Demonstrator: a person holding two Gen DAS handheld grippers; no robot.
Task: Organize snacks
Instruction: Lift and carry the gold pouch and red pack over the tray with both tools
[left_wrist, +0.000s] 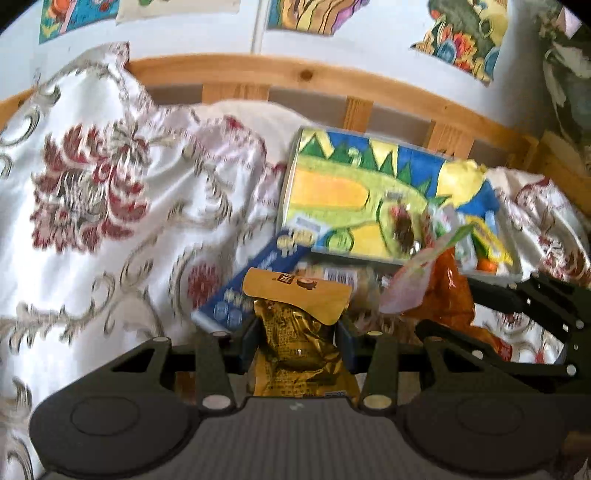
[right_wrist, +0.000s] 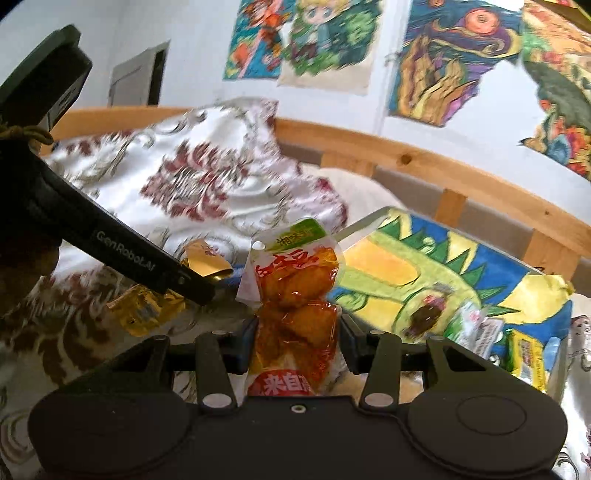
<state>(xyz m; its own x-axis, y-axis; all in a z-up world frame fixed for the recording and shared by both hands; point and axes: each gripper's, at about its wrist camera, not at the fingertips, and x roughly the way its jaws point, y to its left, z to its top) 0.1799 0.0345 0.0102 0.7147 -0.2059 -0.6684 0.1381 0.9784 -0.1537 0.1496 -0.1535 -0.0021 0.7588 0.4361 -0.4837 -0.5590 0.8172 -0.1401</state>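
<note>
My left gripper (left_wrist: 297, 343) is shut on a gold foil snack packet (left_wrist: 299, 332), held up off the bed. My right gripper (right_wrist: 297, 341) is shut on an orange snack packet (right_wrist: 295, 302) with a green top, also lifted. That orange packet (left_wrist: 448, 291) and the right gripper's fingers (left_wrist: 509, 299) show at the right of the left wrist view. The left gripper's arm (right_wrist: 122, 251) crosses the left of the right wrist view, with the gold packet (right_wrist: 147, 306) under it. A shallow box (left_wrist: 291, 184) painted with a green dinosaur lies on the bed and holds several small snacks (left_wrist: 484, 240).
A blue snack packet (left_wrist: 255, 280) and other wrapped snacks lie in front of the box. A white bedspread (left_wrist: 110, 192) with red flowers covers the bed. A wooden bed rail (left_wrist: 332, 79) runs behind, below a wall with colourful drawings (right_wrist: 454, 59).
</note>
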